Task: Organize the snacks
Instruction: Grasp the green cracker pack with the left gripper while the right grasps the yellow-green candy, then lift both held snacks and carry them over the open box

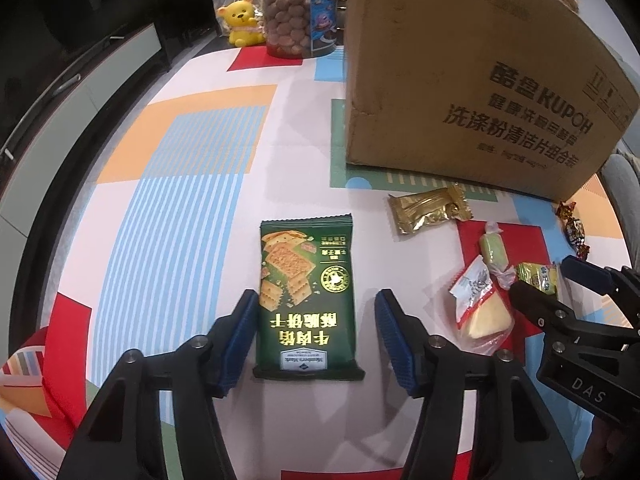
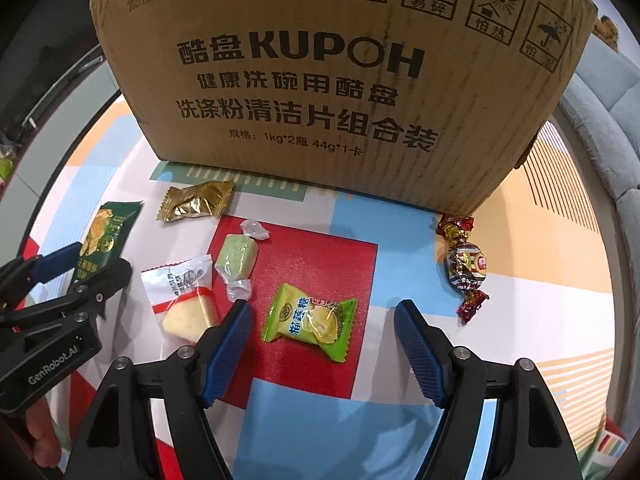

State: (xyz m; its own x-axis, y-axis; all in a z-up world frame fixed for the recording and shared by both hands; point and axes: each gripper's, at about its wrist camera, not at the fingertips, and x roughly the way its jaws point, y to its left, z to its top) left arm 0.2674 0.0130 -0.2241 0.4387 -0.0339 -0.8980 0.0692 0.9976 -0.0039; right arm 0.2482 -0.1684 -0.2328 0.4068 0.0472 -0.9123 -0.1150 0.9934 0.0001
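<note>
A surface (image 1: 192, 168) covered in a cloth of red, orange, pale blue and white blocks and stripes carries everything; beyond its far left edge runs a dark floor and a low pale cabinet (image 1: 80, 92). At the far end stand a yellow plastic bear figure (image 1: 241, 21) and a clear tub of brown round snacks (image 1: 286, 16), and to their right a large brown cardboard box printed KUPOH (image 2: 320, 80). The left gripper (image 1: 316, 334) hovers with its jaws spread on either side of a dark green flat cracker packet (image 1: 306, 300) lying flat, not touching it. Right of that lie a gold foil sachet (image 2: 196, 200), a white-and-red clear wrapper holding a pale yellow wedge (image 2: 184, 300), and a pale green twist-wrapped candy (image 2: 236, 258). The right gripper (image 2: 324, 336) holds its jaws wide apart around a lime-green durian candy packet (image 2: 310, 320). Farthest right, just beside the box corner, rests a red-and-silver foil twist candy (image 2: 466, 266).
</note>
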